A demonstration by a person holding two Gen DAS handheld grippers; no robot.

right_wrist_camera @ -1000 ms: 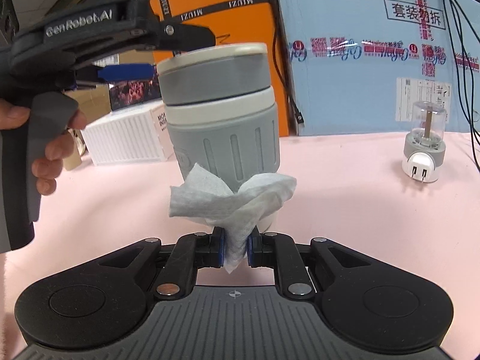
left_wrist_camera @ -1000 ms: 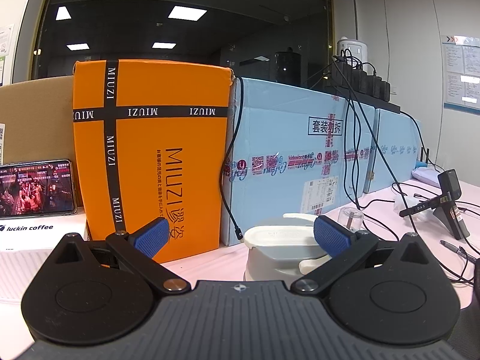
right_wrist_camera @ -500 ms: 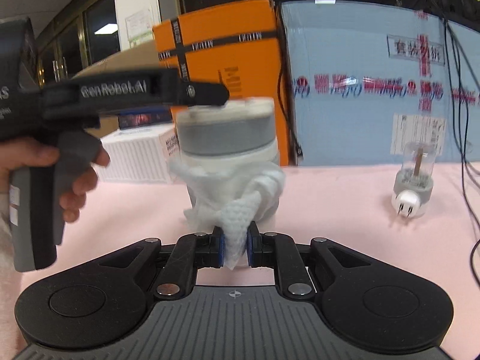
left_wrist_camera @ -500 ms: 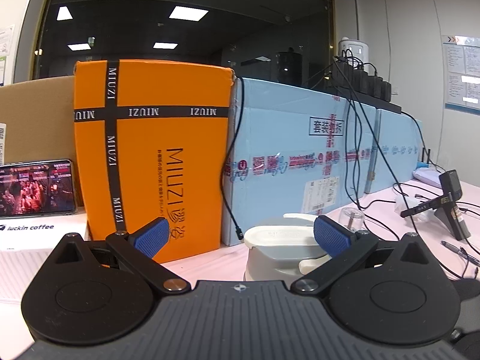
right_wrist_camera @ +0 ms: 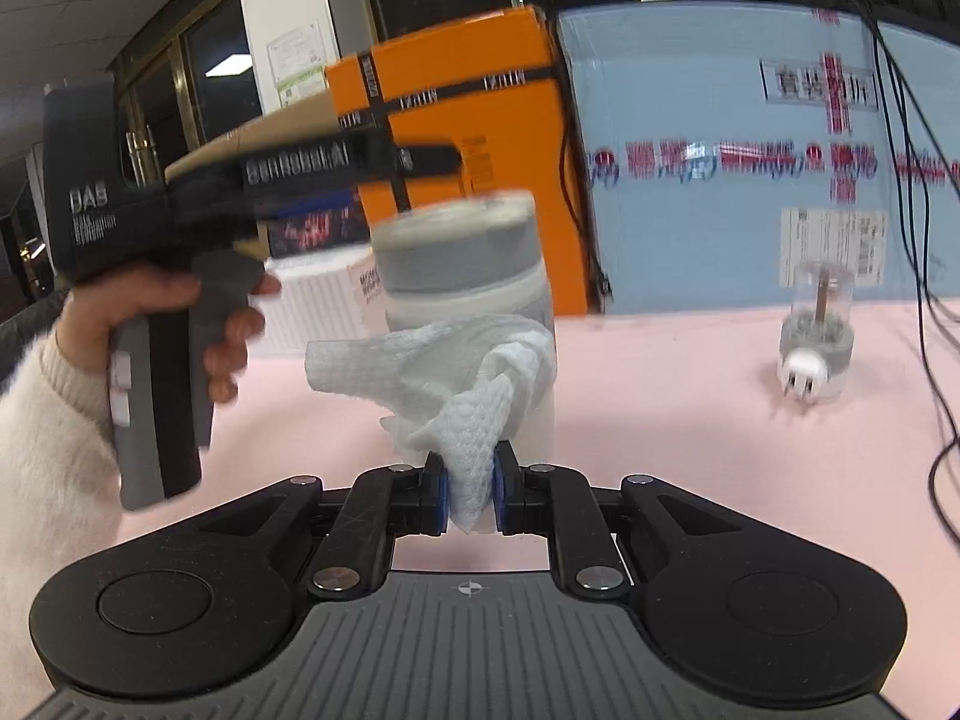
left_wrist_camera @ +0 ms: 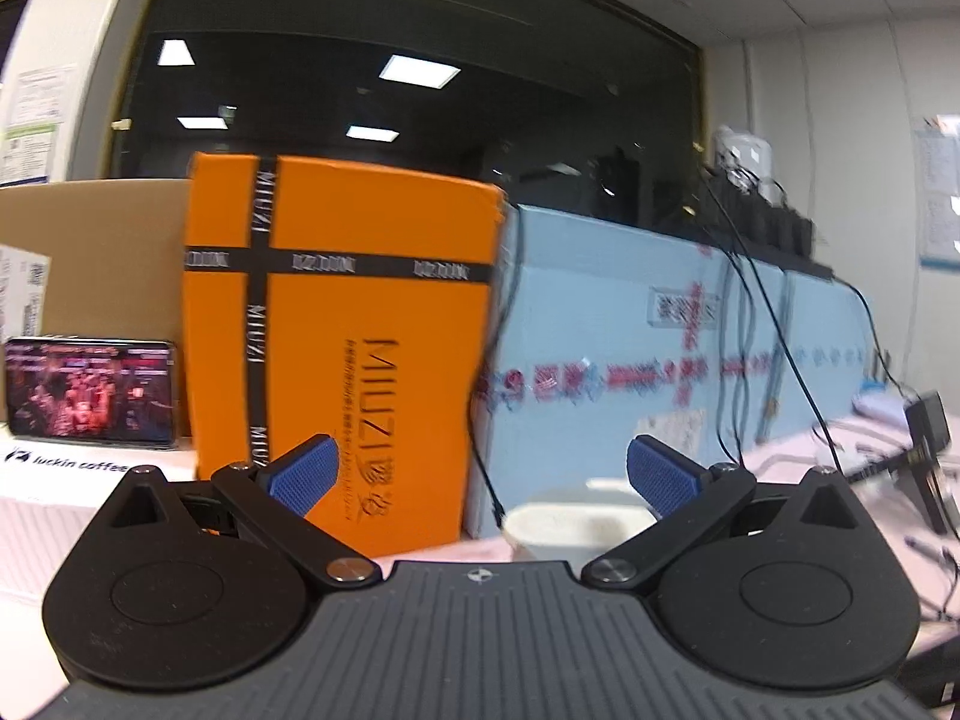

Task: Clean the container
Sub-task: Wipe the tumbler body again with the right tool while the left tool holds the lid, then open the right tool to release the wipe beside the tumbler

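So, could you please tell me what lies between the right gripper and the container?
In the right wrist view, only the crumpled white paper towel: the right gripper pinches it and presses it against the grey container.

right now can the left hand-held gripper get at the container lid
Probably yes. The left hand-held gripper is open, its fingers wide apart, with the container lid just ahead and below. Nothing blocks it; the tissue in the right hand-held gripper sits lower, on the body.
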